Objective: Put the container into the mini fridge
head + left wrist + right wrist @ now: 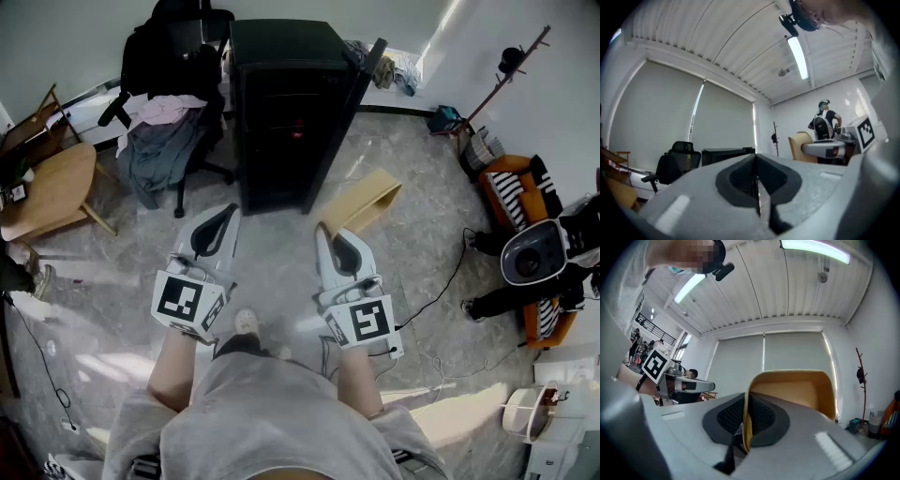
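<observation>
Here, the right gripper [330, 234] pinches a tan, open, round-cornered container [370, 199].

Looking like a lived-in office or studio room. Showing a pale marbled floor [281, 272] with loose cables [448, 281] trailing across it, an office chair [187, 37] carrying a heap of clothes [159, 141], a black mini fridge [286, 103] standing just beside that chair, and a round wooden worktop [52, 192] sitting at the left edge. Also taking in a coat stand [511, 61] and an orange armchair [516, 178] along the right wall. Overhead, showing tube lights [798, 57] glowing under a slatted white ceiling [787, 291], with pale roller blinds [787, 357] covering a wide window.
</observation>
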Demonstrator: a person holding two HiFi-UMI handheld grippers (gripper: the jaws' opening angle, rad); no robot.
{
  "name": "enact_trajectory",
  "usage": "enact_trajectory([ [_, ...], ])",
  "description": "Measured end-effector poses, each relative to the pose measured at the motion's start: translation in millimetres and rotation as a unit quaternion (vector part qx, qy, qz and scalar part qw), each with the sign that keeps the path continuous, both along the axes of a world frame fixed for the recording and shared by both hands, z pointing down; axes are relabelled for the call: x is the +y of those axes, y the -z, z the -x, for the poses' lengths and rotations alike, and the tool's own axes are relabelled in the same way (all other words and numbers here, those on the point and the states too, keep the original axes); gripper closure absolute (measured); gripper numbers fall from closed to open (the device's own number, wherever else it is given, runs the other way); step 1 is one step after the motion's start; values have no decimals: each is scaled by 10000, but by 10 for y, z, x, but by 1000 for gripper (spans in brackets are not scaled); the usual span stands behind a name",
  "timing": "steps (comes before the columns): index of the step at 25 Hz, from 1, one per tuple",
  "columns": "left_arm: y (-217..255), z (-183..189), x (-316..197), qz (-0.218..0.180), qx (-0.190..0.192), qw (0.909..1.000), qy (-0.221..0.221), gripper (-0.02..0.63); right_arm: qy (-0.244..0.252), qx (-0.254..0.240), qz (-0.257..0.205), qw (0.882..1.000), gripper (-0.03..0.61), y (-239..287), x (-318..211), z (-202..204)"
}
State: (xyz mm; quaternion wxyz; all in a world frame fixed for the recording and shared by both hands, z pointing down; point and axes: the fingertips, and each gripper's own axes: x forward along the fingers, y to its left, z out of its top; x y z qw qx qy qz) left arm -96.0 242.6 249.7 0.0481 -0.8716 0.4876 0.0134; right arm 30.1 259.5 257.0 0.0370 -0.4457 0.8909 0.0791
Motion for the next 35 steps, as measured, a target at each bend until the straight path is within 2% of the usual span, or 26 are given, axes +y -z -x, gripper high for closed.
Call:
enact_trajectory([
  [7, 12, -42, 115, -57, 22, 10000, 18, 612, 24, 8, -6, 10000, 575, -38, 125, -20],
  [18, 32, -33, 15, -50, 13, 10000, -22, 612, 51, -16, -8, 10000, 575, -28, 36, 19],
  [24, 34, 22, -230, -68, 30, 9999, -70, 612, 63, -238, 57, 9997, 575, -26, -226, 51],
  [35, 89, 241, -950, -138, 107, 9997, -167, 612, -59, -209, 105, 9997, 575, -26, -912, 271],
])
